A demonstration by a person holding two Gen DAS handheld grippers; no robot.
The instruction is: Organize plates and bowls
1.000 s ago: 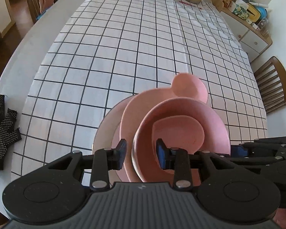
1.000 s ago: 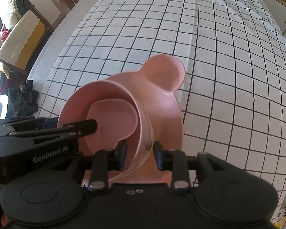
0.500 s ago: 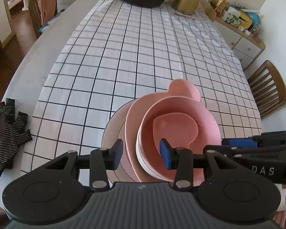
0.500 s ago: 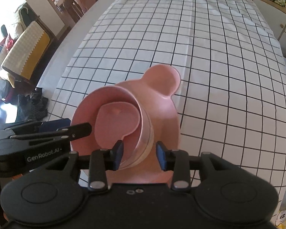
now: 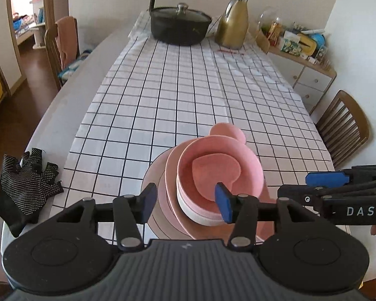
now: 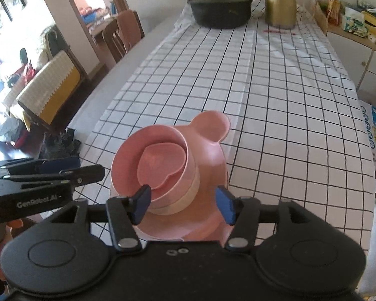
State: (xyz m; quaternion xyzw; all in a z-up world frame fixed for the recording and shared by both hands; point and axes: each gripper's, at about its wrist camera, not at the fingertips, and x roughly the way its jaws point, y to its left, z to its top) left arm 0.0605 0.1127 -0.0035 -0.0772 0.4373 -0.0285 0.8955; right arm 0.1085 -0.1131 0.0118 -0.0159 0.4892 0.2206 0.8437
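A stack of pink dishes stands on the checked tablecloth (image 5: 188, 87). A pale round plate (image 5: 153, 175) is at the bottom, with an eared pink plate (image 5: 228, 130) on it. On that sits a cream bowl (image 5: 195, 213) holding a pink bowl (image 5: 253, 168), and a small heart-shaped dish (image 5: 213, 173) lies inside. My left gripper (image 5: 185, 202) hovers over the stack's near side, jaws opening, pads touching nothing. My right gripper (image 6: 183, 203) does the same, its fingers apart on either side of the bowls (image 6: 127, 155). Each gripper shows at the edge of the other's view.
A black lidded pot (image 5: 180, 25) and a gold jug (image 5: 234, 22) stand at the table's far end. A black glove (image 5: 25, 190) lies at the near left edge. Wooden chairs (image 5: 346, 125) flank the table, and a cluttered sideboard (image 5: 300, 42) is at the right.
Both grippers let go of the pink bowl's rim, widened their jaws and drew back and up. The stack stayed in place on the cloth.
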